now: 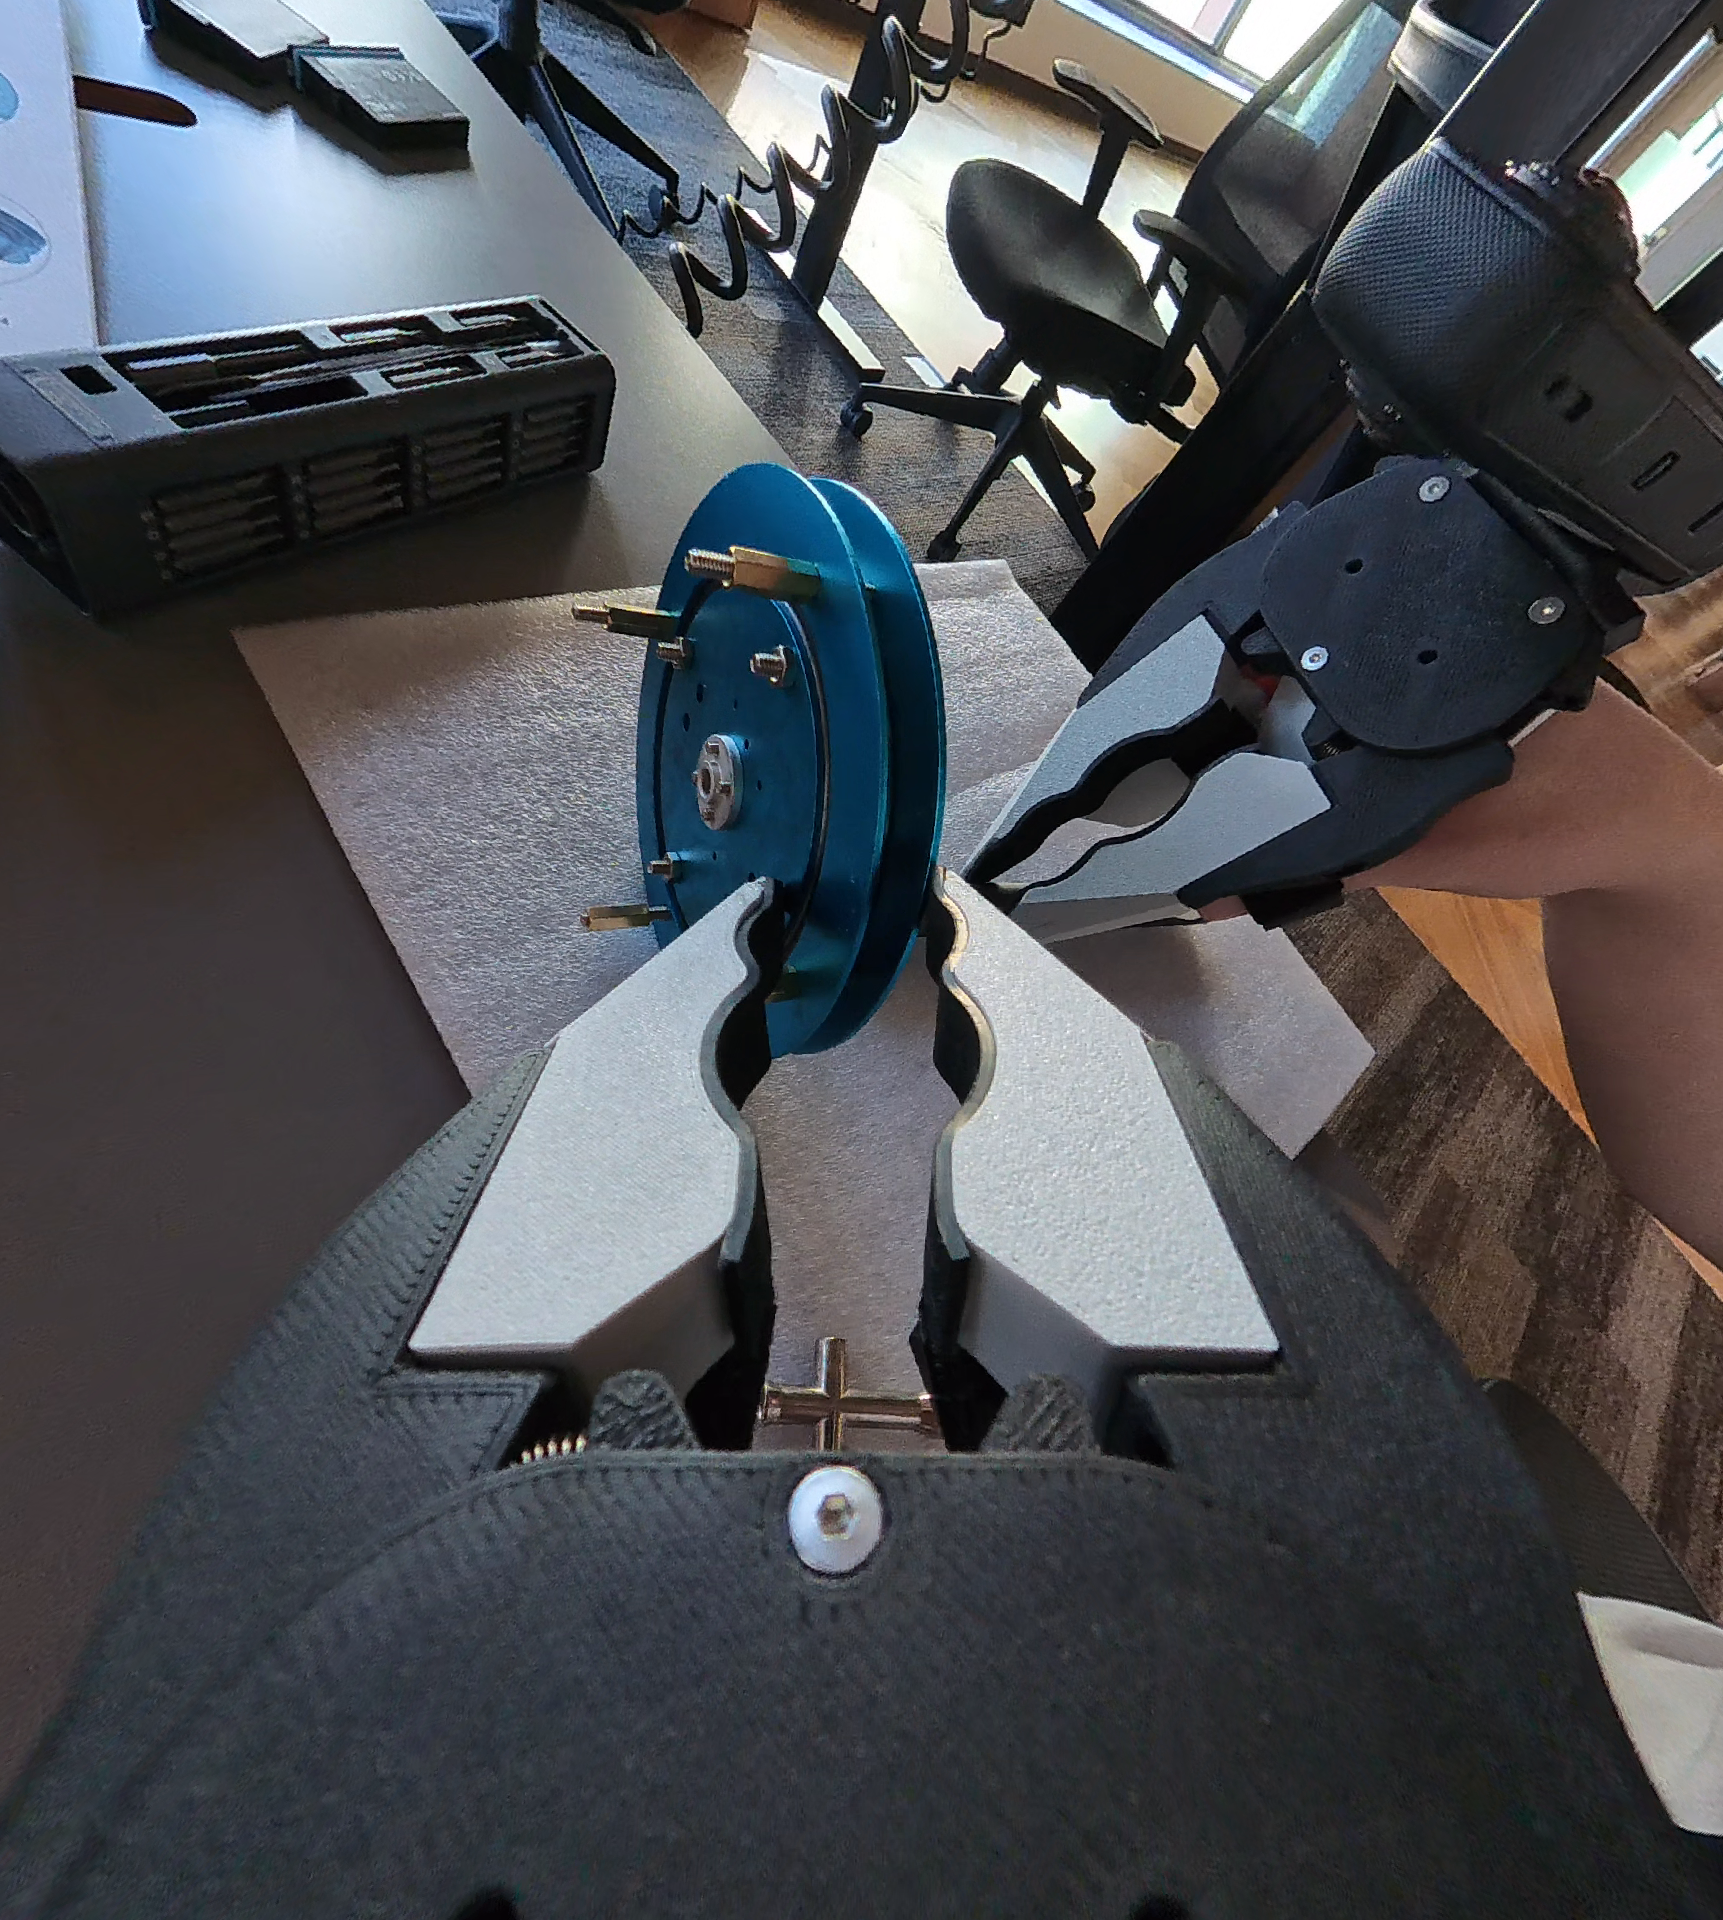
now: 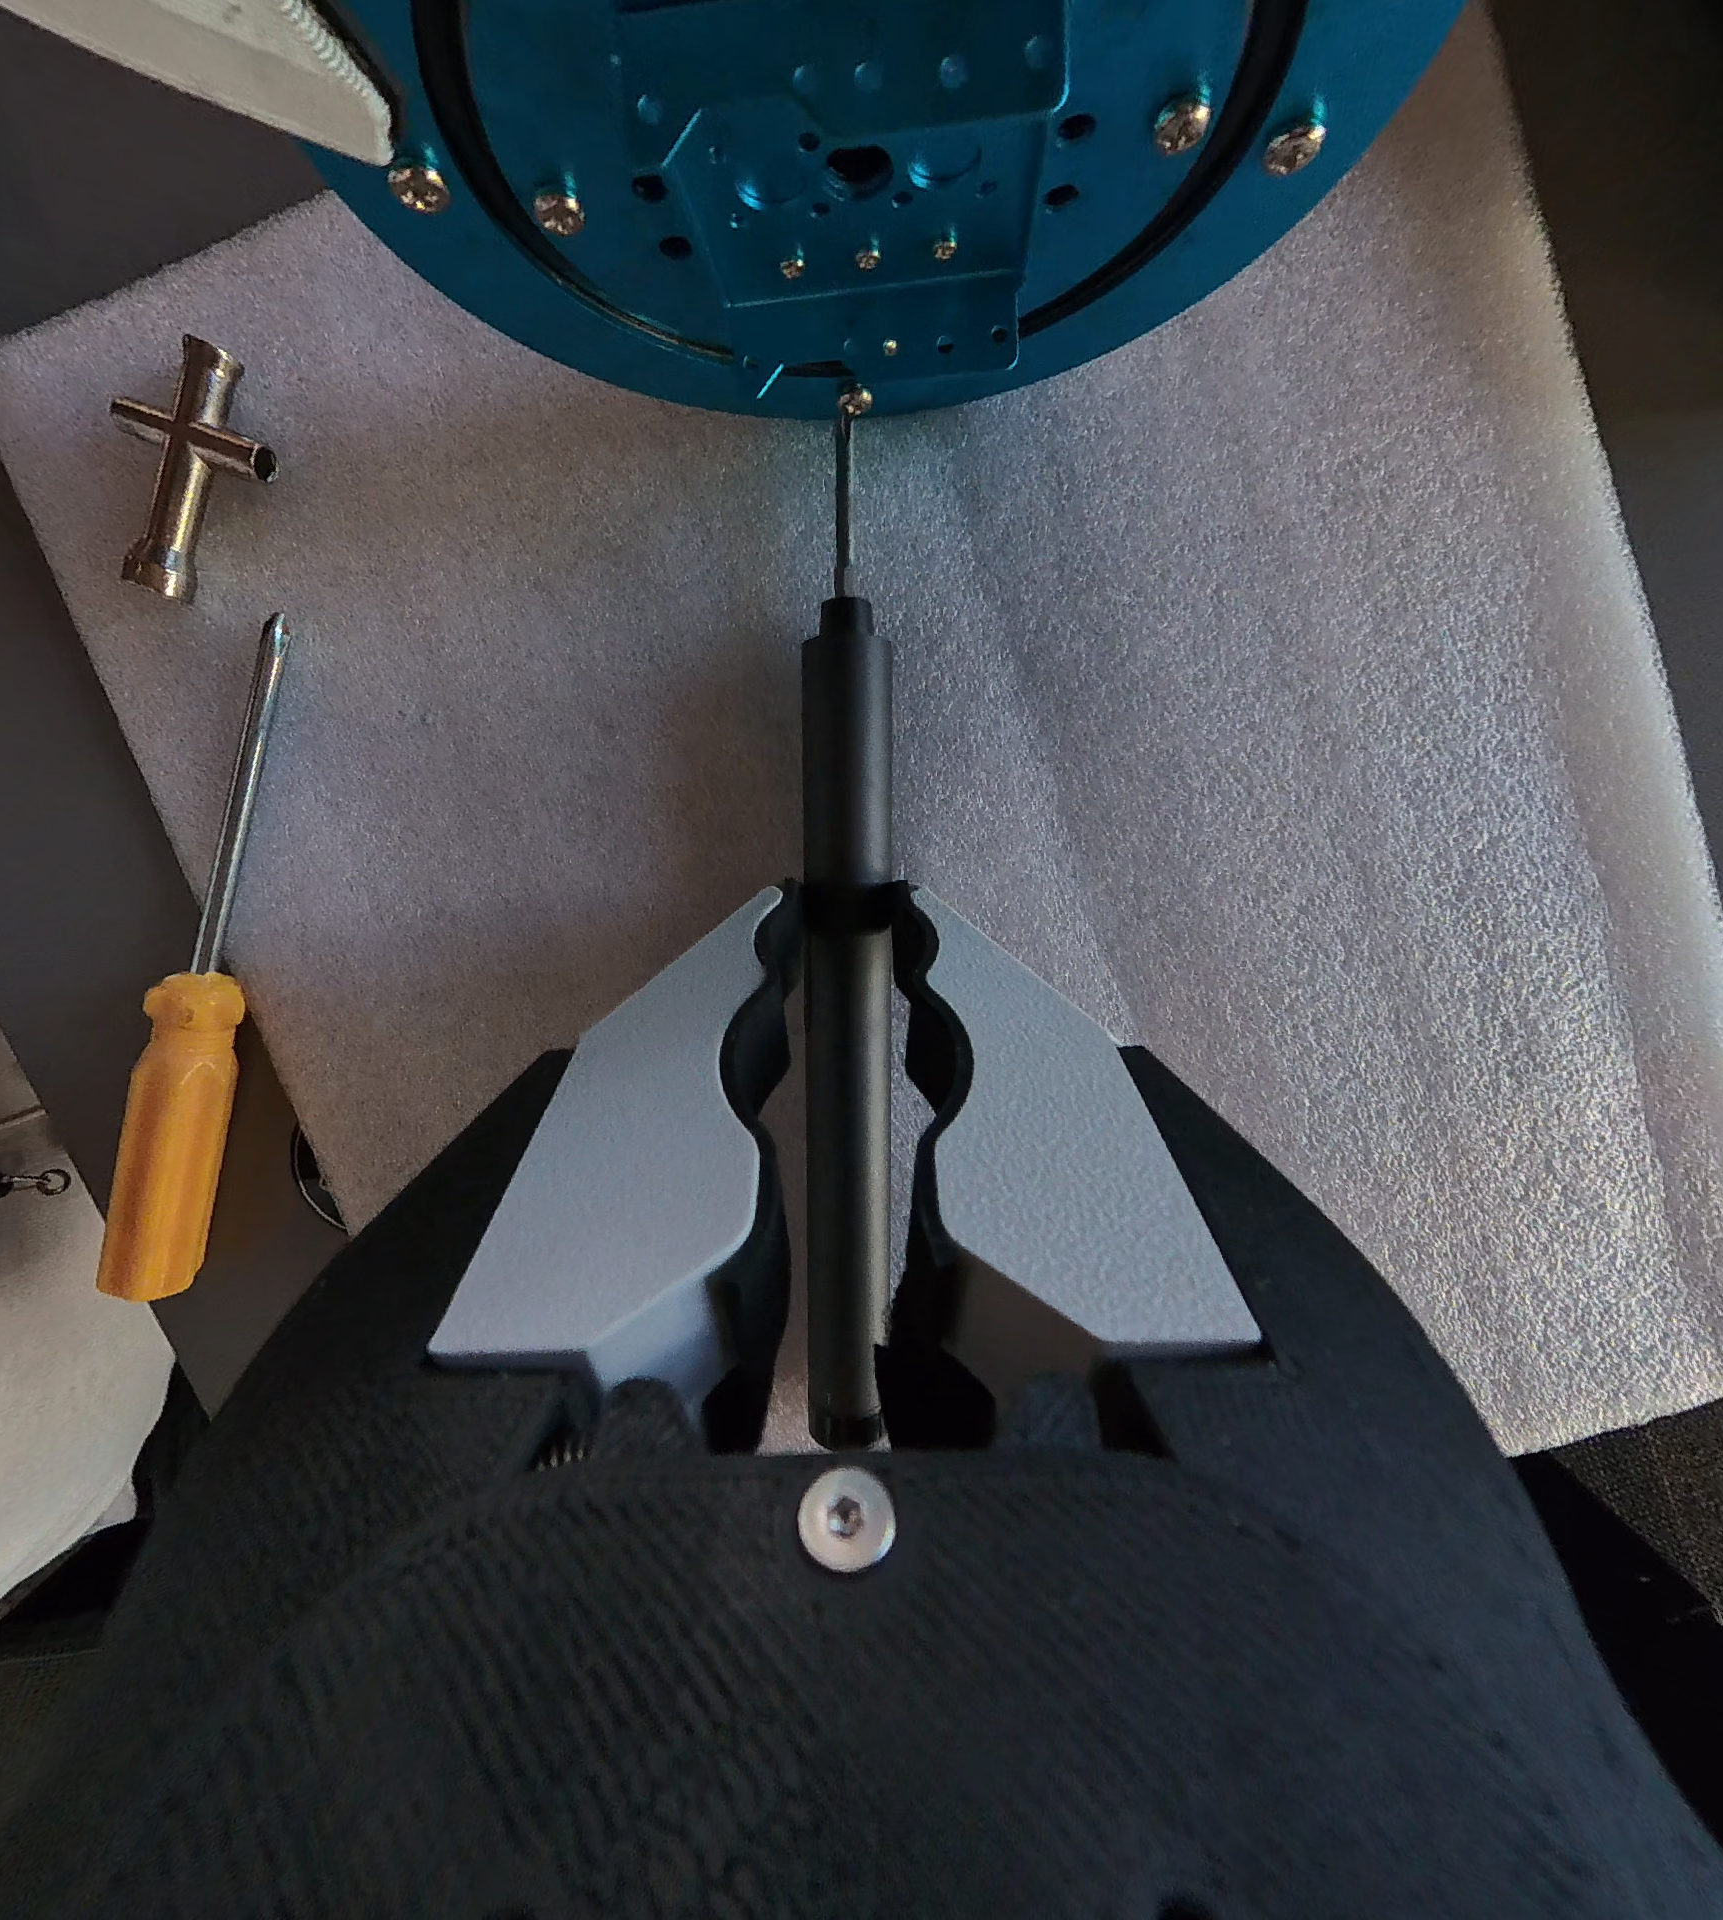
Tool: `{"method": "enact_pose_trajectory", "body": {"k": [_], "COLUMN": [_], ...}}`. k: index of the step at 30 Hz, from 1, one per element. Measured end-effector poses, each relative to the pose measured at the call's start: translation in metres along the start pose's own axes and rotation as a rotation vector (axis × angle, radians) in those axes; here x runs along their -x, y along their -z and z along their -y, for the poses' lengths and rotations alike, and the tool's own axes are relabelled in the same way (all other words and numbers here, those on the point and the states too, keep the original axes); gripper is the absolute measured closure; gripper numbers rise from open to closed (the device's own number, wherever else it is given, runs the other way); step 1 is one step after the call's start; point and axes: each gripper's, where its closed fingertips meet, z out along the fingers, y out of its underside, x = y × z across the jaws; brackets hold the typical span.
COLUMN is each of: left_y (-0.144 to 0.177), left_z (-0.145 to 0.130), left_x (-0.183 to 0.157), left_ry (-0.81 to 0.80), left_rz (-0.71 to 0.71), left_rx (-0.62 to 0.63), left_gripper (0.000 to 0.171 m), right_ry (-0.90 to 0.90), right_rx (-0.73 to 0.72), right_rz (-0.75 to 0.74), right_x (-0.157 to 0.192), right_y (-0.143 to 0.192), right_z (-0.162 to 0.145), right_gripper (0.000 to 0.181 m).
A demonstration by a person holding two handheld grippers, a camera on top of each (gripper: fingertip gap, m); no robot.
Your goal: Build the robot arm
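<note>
1. Your left hand-held gripper [image 1: 852, 894] is clamped on the lower rim of the blue disc assembly [image 1: 784, 758], which stands on edge on the grey foam sheet [image 1: 483, 748], at 12 o'clock from the jaws.
2. Brass standoffs [image 1: 628, 623] stick out of the disc face toward 9 o'clock.
3. Your right hand-held gripper [image 2: 844, 894] is clamped on a slim black screwdriver [image 2: 844, 790], held lengthwise between the jaws and pointing to 12 o'clock.
4. The thin bit meets a small screw [image 2: 855, 399] at the disc's bottom edge in the right wrist view; true contact is hard to confirm.
5. In the left wrist view, your right hand-held gripper comes in from 2 o'clock, with its tips just beside the disc's back side.
6. A metal cross wrench [image 2: 192, 468] lies on the foam at 10 o'clock in the right wrist view.
7. An orange-handled screwdriver [image 2: 176, 1132] lies at 9 o'clock, handle on the surface [image 2: 26, 727], shaft tip over the foam.
8. A black bit case [image 1: 285, 447] sits on the surface at 11 o'clock in the left wrist view, well apart from the disc.
</note>
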Motion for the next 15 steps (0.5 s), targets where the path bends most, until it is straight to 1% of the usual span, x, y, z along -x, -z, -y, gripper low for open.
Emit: {"method": "enact_pose_trajectory", "body": {"k": [15], "left_y": [0.0023], "left_z": [0.0007], "left_x": [0.003], "left_ry": [-0.025], "left_rz": [-0.01], "left_rx": [0.017], "left_gripper": [0.147], "right_ry": [0.029], "right_rx": [0.011], "right_rz": [-0.011], "right_x": [-0.0044], "right_y": [0.002], "right_z": [-0.0033], "right_gripper": [0.166]}}
